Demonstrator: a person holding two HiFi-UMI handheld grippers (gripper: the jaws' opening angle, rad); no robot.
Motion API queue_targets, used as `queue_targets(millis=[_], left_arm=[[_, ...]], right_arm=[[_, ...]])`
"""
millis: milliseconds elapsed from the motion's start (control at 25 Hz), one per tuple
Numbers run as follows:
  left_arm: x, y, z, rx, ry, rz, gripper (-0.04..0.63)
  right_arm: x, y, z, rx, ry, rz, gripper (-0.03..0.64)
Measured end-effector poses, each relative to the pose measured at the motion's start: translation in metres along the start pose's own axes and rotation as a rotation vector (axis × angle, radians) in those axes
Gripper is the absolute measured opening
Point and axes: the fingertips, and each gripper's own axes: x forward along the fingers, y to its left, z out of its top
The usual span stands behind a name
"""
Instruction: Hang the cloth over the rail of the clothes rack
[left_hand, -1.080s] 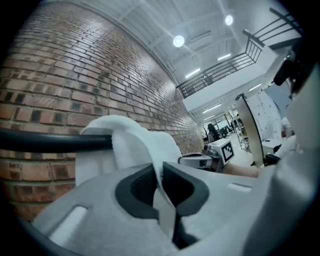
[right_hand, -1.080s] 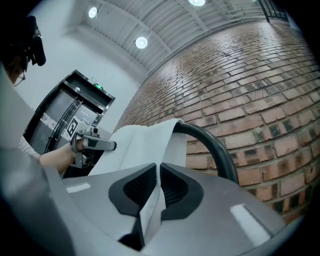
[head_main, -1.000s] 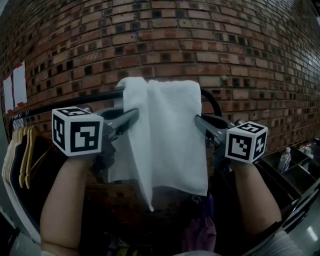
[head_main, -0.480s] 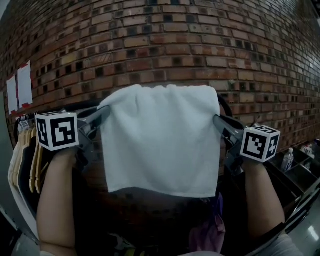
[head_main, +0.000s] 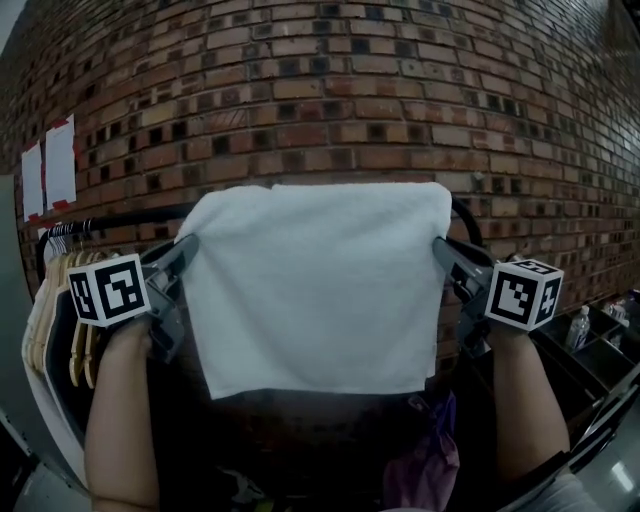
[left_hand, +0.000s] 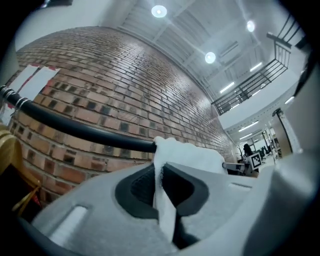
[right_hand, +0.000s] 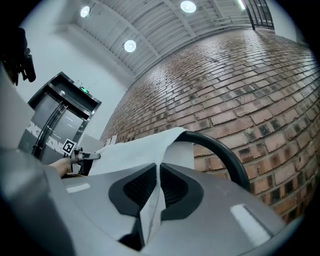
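A white cloth is stretched flat between my two grippers in front of a brick wall. My left gripper is shut on the cloth's upper left corner. On the other side, my right gripper is shut on the upper right corner. The black rail of the clothes rack runs behind the cloth's top edge and curves down at the right end. Seen from the left gripper view, the rail passes just beyond the cloth. The right gripper view shows the rail's bend close behind the cloth.
Wooden hangers with dark garments hang at the rail's left end. White papers are stuck on the brick wall at the left. A purple garment hangs below. Black bins with a bottle stand at the lower right.
The cloth was bunched and folded narrow a second ago. My grippers have moved apart and upward, spreading it flat and wide against the rail.
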Motion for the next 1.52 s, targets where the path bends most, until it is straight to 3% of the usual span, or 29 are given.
queue_targets(millis=[120,280,600,800,840,920,1120,1200,1280,1320,1360,1440,1520], left_arm=[[-0.01,0.008,-0.007,-0.043,-0.044,0.031,0.014],[-0.013,0.007,-0.017,-0.018,-0.064,0.068,0.014],[0.003,0.005,-0.054,-0.114,0.03,-0.015,0.014],[0.005,0.001,-0.051,-0.033,0.069,-0.029,0.018],[0.005,0.0,-0.051,-0.008,0.077,-0.034,0.048],[0.003,0.0,-0.05,0.032,0.075,-0.035,0.171],[-0.015,-0.018,-0.04,0.097,-0.012,-0.045,0.225],[-0.028,-0.032,-0.035,0.168,-0.043,-0.03,0.224],[-0.039,-0.045,-0.036,0.233,-0.053,-0.028,0.217],[-0.044,-0.053,-0.04,0.239,-0.056,-0.051,0.181],[-0.049,-0.061,-0.046,0.228,-0.056,-0.091,0.123],[-0.061,-0.082,-0.068,0.188,-0.023,-0.2,0.017],[-0.072,-0.107,-0.105,0.16,0.06,-0.327,0.002]], right_arm=[[0.001,0.006,-0.001,-0.013,0.007,0.001,0.02],[-0.002,0.005,-0.002,-0.016,0.01,-0.014,0.02],[-0.013,-0.009,-0.007,-0.019,0.037,-0.067,0.017],[-0.014,-0.005,-0.002,-0.038,0.031,-0.076,0.021],[-0.014,-0.006,-0.002,-0.042,0.027,-0.083,0.023],[-0.015,-0.011,-0.002,-0.047,0.025,-0.12,0.061],[-0.033,-0.018,0.007,-0.147,-0.031,-0.302,0.163],[-0.038,0.01,0.014,-0.21,-0.057,-0.26,0.146],[-0.036,0.051,0.005,-0.256,-0.018,-0.138,0.06],[-0.036,0.071,-0.005,-0.263,0.013,-0.077,0.04],[-0.037,0.088,-0.017,-0.258,0.046,-0.025,0.006],[-0.045,0.117,-0.048,-0.195,0.118,0.063,0.002],[-0.058,0.143,-0.092,-0.068,0.209,0.143,0.002]])
